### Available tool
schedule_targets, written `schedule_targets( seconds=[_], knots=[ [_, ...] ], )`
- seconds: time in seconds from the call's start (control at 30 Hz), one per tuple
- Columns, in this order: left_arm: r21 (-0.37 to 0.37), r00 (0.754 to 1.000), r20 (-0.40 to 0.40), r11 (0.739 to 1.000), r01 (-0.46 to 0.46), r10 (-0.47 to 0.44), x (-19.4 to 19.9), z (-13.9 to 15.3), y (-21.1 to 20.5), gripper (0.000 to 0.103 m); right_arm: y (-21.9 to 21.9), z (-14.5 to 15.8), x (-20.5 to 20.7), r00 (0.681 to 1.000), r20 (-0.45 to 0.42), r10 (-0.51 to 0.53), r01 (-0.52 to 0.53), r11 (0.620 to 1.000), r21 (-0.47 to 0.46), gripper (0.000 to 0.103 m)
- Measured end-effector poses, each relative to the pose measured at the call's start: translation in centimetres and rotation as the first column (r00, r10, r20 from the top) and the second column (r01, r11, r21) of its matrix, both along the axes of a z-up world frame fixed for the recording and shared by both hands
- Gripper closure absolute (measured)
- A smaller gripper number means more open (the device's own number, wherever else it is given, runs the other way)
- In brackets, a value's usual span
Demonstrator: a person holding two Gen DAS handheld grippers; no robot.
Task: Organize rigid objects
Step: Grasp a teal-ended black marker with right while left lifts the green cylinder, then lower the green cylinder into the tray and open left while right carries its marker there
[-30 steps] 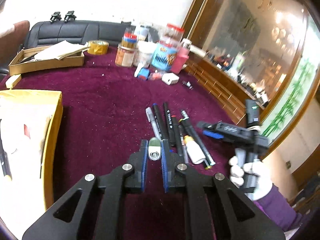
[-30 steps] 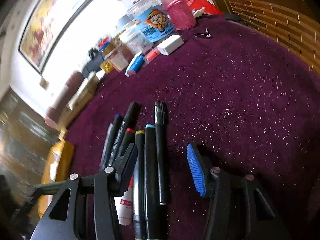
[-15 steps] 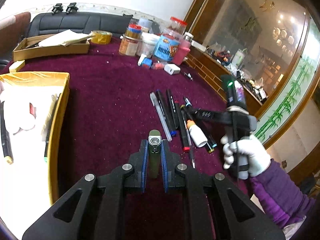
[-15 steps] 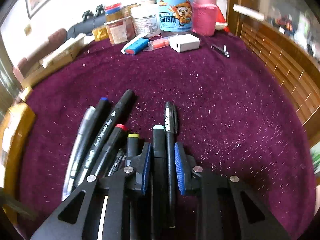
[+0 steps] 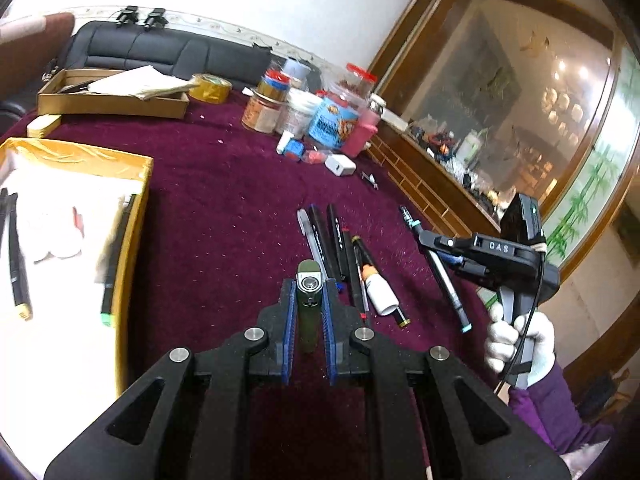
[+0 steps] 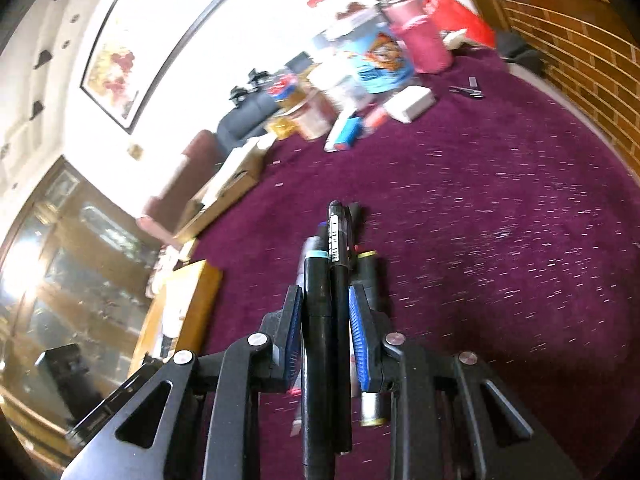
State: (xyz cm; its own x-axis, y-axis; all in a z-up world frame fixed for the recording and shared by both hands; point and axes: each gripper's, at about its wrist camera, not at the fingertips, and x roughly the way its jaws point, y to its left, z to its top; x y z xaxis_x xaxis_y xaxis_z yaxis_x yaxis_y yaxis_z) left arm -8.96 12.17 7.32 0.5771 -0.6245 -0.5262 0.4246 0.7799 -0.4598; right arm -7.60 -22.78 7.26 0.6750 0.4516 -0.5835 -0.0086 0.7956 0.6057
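Left tongs (image 5: 308, 300) clenched on an olive-green lighter (image 5: 308, 292), above the maroon desk (image 5: 224, 216), near end of the pen row (image 5: 340, 248). Right tongs (image 6: 325, 312) just closed, grasping two black markers (image 6: 326, 320) side by side, lifted clear right of the row. Yellow tray (image 5: 136, 200) at left.

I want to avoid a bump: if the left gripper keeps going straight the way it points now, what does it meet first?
Probably the row of pens lying on the purple cloth just ahead of the left gripper, which is shut on a green lighter. Depth is hard to judge in this view.
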Motion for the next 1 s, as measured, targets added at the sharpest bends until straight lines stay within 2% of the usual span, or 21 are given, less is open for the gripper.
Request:
schedule_targets(
  seconds=[0.17,0.4,0.53,0.67,0.83,1.0],
  knots=[
    [-0.059,0.998,0.024,0.997,-0.058,0.060,-1.8,1.7,4.5,0.093,2.9,0.4,0.2,1.000,0.002,0.027,-0.027,0.999,-0.046,0.082],
    [-0.093,0.989,0.066,0.987,-0.128,0.134,-4.7,3.1,9.9,0.093,6.8,-2.5,-0.5,0.991,-0.063,0.119,-0.124,0.987,-0.099,0.082],
    [-0.117,0.983,0.072,0.980,-0.161,0.170,-5.5,3.1,11.9,0.093,7.8,-3.3,-0.6,0.989,-0.070,0.130,-0.139,0.980,-0.140,0.081],
    [-0.133,0.980,0.072,0.975,-0.176,0.187,-5.8,2.8,13.0,0.093,8.6,-2.6,-1.7,0.991,-0.050,0.127,-0.135,0.969,-0.206,0.081],
    [-0.150,0.980,0.069,0.973,-0.174,0.186,-5.8,2.4,13.3,0.093,10.9,-2.2,-3.5,0.980,-0.033,0.198,-0.199,0.938,-0.283,0.081],
    [-0.163,0.981,0.065,0.972,-0.170,0.183,-6.0,2.1,13.6,0.093,15.1,-3.2,-4.3,0.948,-0.063,0.311,-0.313,0.882,-0.353,0.081]
  ],
)
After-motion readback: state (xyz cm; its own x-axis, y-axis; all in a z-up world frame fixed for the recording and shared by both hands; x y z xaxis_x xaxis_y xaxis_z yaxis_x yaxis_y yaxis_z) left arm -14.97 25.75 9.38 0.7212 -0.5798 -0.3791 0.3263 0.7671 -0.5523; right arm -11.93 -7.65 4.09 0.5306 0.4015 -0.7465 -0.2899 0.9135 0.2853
